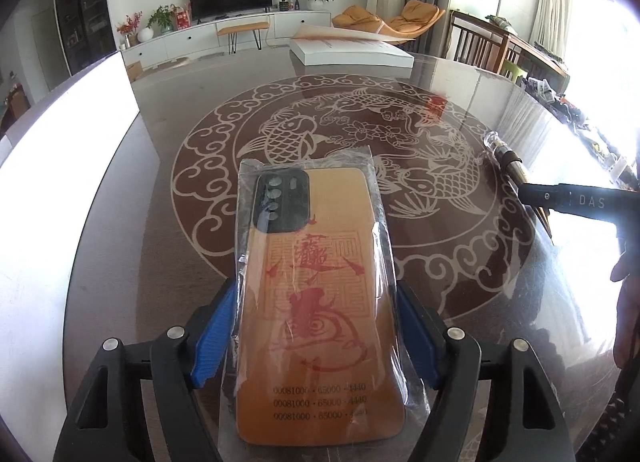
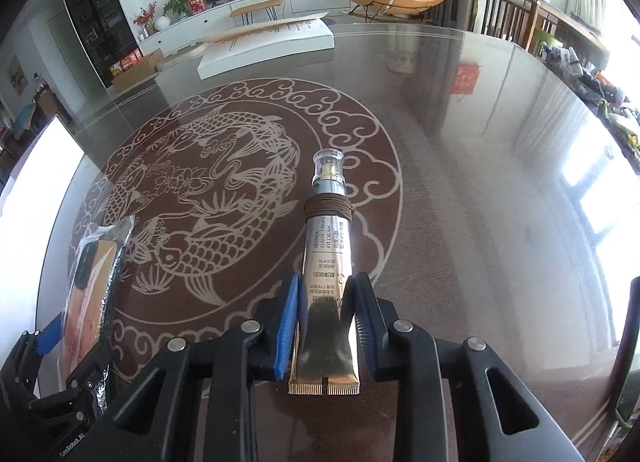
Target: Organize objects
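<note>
Fingers of your left gripper (image 1: 314, 336) clamp the plastic-wrapped orange phone case (image 1: 316, 302); right gripper (image 2: 326, 326) pinches the gold eye-cream tube (image 2: 326, 294). Lift both level off the glossy surface (image 2: 480, 142) towards the white box (image 2: 268, 46) at its far edge.

Printed thrice on phone case (image 1: 316, 302): "00081000 · 65000 · 4440". On cream tube (image 2: 326, 262): "RETINOL ELASTIC FIRMING EYE CREAM". On right gripper (image 1: 536, 202): "DAS". On left gripper (image 2: 72, 342): "GenRobot.AI".

Glossy glass worktop (image 2: 460, 166); phone case (image 1: 316, 302) matt orange in crinkly clear plastic bag (image 1: 376, 166); cream tube (image 2: 326, 262) shiny metallic gold, clear cap; tongs' pads (image 1: 212, 338) ribbed blue.
</note>
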A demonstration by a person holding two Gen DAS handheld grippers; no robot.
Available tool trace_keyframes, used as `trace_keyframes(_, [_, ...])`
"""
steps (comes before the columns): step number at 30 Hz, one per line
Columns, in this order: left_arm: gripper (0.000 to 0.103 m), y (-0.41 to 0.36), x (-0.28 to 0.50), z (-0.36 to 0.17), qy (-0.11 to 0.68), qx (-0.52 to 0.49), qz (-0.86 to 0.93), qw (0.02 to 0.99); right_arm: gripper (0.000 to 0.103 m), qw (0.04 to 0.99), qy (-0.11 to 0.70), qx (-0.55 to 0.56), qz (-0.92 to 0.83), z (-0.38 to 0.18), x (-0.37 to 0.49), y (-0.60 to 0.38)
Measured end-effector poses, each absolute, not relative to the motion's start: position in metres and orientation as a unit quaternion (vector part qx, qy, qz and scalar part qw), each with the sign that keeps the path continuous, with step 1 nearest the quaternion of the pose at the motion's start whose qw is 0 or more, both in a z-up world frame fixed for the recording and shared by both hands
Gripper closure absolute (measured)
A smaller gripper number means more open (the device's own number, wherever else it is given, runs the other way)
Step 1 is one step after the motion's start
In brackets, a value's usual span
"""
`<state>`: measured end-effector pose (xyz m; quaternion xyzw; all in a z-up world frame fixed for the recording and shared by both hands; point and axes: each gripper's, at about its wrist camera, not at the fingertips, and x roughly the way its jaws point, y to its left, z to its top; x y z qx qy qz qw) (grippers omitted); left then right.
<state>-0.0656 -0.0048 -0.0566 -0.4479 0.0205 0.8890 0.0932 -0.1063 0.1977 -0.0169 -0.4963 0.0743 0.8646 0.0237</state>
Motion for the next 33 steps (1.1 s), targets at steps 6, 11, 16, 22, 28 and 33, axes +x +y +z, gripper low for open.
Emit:
trace_keyframes(6, [0.029,-0.041,-0.027,-0.003,-0.030,-0.393,0.913,0.103,0.075,-0.041,0.113,-0.482,0.868,0.021,-0.067,0.176])
trace_keyframes(11, [0.029,-0.094,0.005,0.055,-0.080,-0.342,0.932,0.094,0.102,-0.114,0.086,-0.448,0.883,0.067,-0.049,0.113])
trace_keyframes(16, [0.029,-0.159,0.027,0.098,-0.081,-0.307,0.947,0.048,0.099,-0.136,0.039,-0.443,0.885,0.083,-0.055,0.070])
trace_keyframes(22, [0.029,-0.211,0.051,0.122,-0.076,-0.279,0.957,0.000,0.024,-0.123,-0.029,-0.540,0.832,0.036,-0.070,0.077])
trace_keyframes(28, [0.029,-0.237,0.058,0.115,-0.096,-0.283,0.954,-0.014,0.069,-0.162,-0.061,-0.553,0.815,-0.014,-0.067,0.032])
trace_keyframes(33, [0.029,-0.264,0.069,0.111,-0.080,-0.290,0.953,-0.041,0.078,-0.158,-0.062,-0.552,0.817,-0.013,-0.061,0.026])
